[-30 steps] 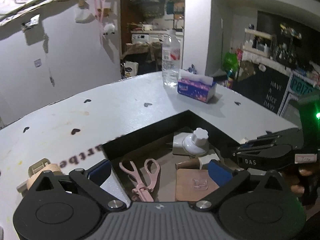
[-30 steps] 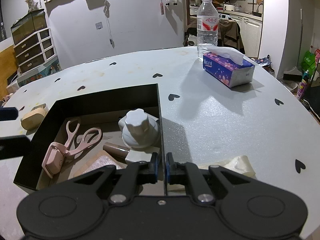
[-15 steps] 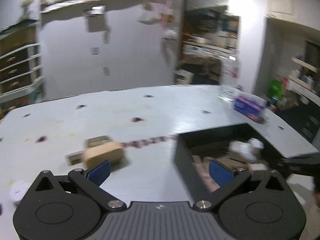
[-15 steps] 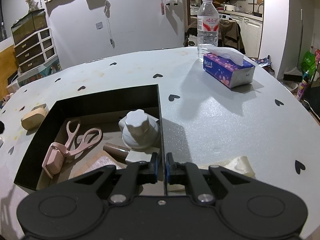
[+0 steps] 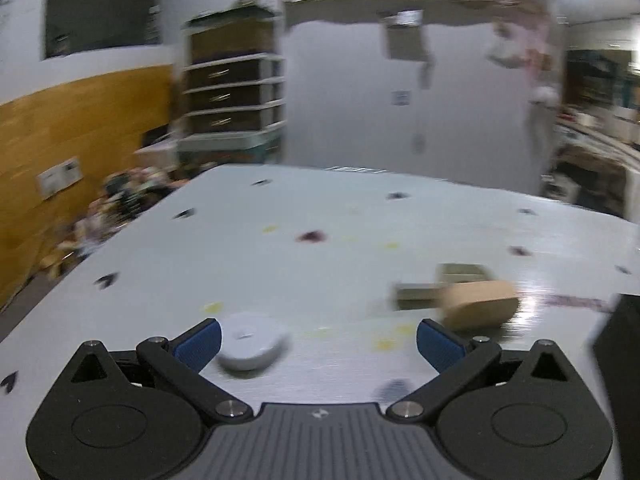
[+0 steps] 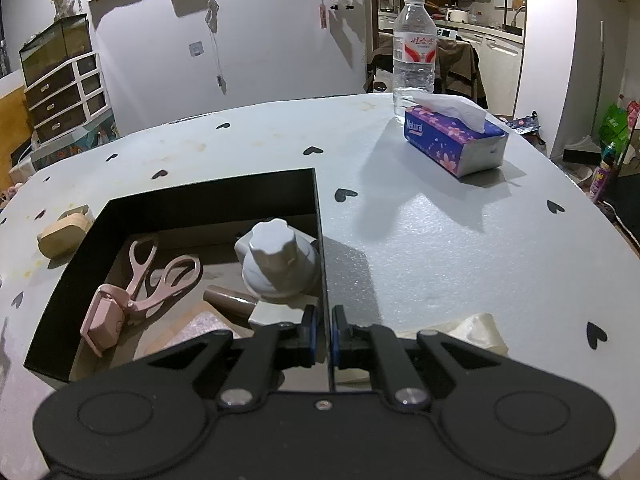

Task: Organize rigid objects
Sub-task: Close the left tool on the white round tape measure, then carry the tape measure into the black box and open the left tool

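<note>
Left gripper (image 5: 318, 338) over the table (image 5: 320, 240), jaws spread wide, nothing between the blue pads (image 5: 200, 340). View is motion-blurred. A white disc (image 5: 254, 340) lies on the table just inside the left pad, apart from it as far as the blur allows. A tan wooden block (image 5: 478, 306) sits farther right, near the right pad, with a pale greenish piece (image 5: 460, 274) behind it; cannot tell whether the two are one object. Dark edge of the box (image 5: 618, 360) at far right.

Right gripper (image 6: 324, 334) is closed on the box (image 6: 322, 240) wall: the thin right-hand wall runs straight between the two pads, which pinch it from either side.

Inside the box: a pink eyelash curler (image 6: 140, 284) at left, handles toward the far wall; a white knob-topped jar (image 6: 278, 264) against the right wall; a brown tube (image 6: 230, 300) lying below the jar; a tan pad (image 6: 192, 332) at the near end, partly hidden by the gripper.

In this view the block (image 6: 64, 232) rests on the table just outside the box's left wall. A crumpled cream-coloured film (image 6: 460, 336) lies on the table right of the gripper.

Far side of the table: tissue pack (image 6: 454, 146), with a water bottle (image 6: 414, 48) upright just behind it.
</note>
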### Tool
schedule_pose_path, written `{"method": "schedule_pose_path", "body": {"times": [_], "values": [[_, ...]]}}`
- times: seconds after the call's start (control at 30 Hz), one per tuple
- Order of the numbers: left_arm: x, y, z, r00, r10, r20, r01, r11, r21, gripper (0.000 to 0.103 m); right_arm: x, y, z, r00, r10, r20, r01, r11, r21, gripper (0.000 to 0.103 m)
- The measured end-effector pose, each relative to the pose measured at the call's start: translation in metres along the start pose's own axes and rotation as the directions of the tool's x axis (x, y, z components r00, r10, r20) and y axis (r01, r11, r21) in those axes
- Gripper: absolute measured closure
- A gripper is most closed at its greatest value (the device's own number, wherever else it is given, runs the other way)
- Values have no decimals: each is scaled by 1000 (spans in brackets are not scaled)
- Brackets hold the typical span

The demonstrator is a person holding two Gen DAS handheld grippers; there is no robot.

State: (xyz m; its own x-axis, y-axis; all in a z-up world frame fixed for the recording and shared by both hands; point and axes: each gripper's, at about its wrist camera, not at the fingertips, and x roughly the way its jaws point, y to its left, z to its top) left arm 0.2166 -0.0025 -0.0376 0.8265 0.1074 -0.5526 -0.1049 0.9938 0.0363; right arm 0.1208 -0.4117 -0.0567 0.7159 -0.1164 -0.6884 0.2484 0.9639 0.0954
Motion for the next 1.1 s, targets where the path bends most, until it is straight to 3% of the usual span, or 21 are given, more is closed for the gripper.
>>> {"method": "schedule_pose_path", "body": {"times": [0.1, 0.23, 0.43, 0.6, 0.73, 0.87, 0.97, 1.1], "values": [[16, 15, -2, 998, 61, -20, -61, 998, -28, 2, 0, 0, 1, 1000, -4, -2, 4, 1000, 0, 95], [34, 26, -1, 995, 83, -54, -86, 995, -58, 5, 1, 1, 1, 1000, -10, -5, 10, 1000, 1, 95], [60, 29, -3, 987, 130, -94, -136, 989, -59, 21, 1, 2, 2, 1000, -13, -9, 13, 1000, 2, 95], [67, 32, -5, 986, 126, -106, -133, 989, -65, 42, 1, 2, 2, 1000, -14, -8, 14, 1000, 1, 95], [65, 32, -5, 987, 121, -103, -128, 990, -61, 42, 2, 2, 2, 1000, -14, -9, 14, 1000, 2, 95], [48, 23, -1, 996, 67, -66, -71, 996, -57, 42, 2, 2, 2, 1000, -17, -10, 17, 1000, 1, 95], [28, 4, 5, 998, -47, -38, 46, 998, -40, 42, 3, 3, 2, 1000, -18, -10, 18, 1000, 2, 95], [3, -30, 10, 975, -223, -16, 223, 975, 3, 42, 3, 2, 2, 1000, -14, -10, 14, 1000, 6, 95]]}}
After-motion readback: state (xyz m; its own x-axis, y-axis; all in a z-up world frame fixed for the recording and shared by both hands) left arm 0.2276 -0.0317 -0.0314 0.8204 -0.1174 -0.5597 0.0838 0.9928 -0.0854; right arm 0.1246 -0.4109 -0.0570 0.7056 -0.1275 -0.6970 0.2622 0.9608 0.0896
